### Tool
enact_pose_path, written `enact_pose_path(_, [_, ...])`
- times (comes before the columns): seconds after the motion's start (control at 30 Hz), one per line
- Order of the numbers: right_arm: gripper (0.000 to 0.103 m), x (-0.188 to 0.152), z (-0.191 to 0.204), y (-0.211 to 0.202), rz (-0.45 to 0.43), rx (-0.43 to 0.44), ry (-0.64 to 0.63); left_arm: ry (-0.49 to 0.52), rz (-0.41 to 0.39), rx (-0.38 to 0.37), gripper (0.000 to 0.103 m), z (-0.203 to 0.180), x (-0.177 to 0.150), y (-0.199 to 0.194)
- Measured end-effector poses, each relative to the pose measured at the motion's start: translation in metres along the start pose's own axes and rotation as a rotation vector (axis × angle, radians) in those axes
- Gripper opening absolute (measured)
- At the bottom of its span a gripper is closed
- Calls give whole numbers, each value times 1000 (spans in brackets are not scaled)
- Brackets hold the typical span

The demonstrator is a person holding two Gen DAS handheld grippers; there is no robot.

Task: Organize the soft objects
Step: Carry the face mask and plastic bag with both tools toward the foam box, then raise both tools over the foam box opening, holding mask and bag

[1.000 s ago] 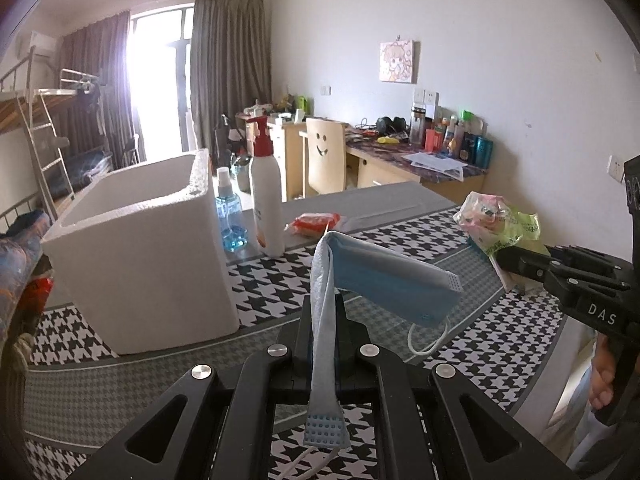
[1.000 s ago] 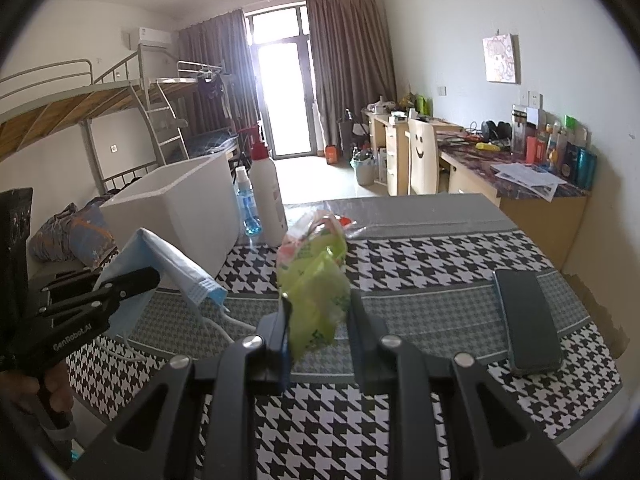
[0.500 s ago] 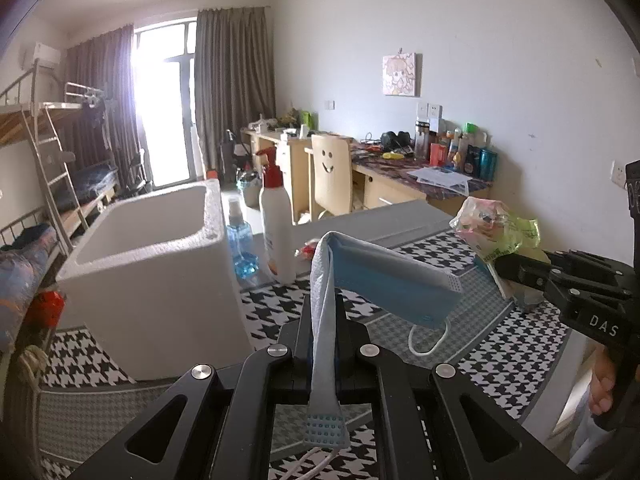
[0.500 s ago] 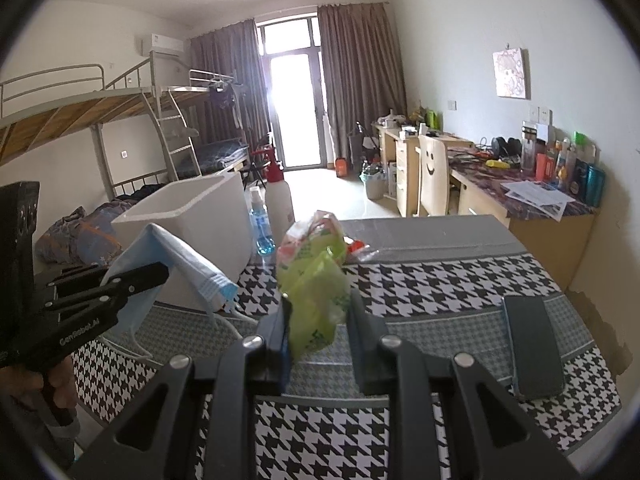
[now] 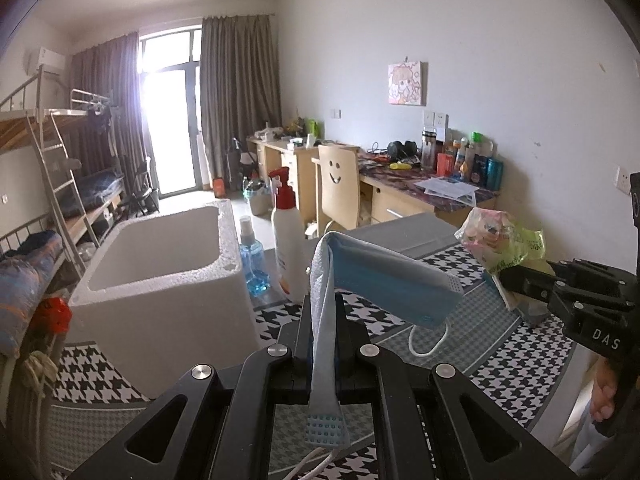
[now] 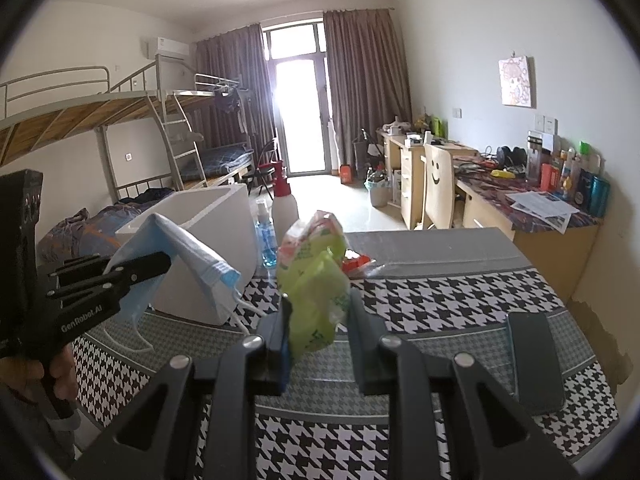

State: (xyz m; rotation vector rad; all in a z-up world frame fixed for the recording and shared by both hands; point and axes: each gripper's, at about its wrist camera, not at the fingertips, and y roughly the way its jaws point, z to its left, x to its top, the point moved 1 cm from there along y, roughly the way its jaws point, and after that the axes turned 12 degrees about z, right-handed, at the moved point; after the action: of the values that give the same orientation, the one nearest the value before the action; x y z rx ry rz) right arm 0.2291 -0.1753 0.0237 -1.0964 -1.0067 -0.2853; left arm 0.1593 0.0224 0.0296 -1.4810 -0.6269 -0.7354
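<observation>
Two grippers: "GenRobot.AI" left gripper (image 6: 158, 264) pinches mask (image 5: 384, 284); "DAS" right gripper (image 5: 506, 278) pinches packet (image 6: 316, 280).

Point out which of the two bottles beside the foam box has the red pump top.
The taller white bottle, standing right of the small clear spray bottle of blue liquid, next to the white foam box. It alone carries a red pump head.

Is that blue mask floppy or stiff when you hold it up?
Probably floppy: the blue mask folds over the left hand-held gripper and droops on both sides. It looks light, since a thin pinch holds it up. Its ear loops dangle loosely, so they might snag on things.
</observation>
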Motion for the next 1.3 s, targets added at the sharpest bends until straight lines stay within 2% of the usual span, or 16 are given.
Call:
enact_pose_path(0.47, [28,10,3,1,-9,-25,7,-8,-5,11,7,7,9,2])
enact_pose_path(0.63, [29,14,3,-1,-27,-6,6,-10,-12,17,7,12,14,1])
enact_pose_path(1.3, [29,41,21,-5,-64,-1,-70,-18,-67,48,7,27,45,-13])
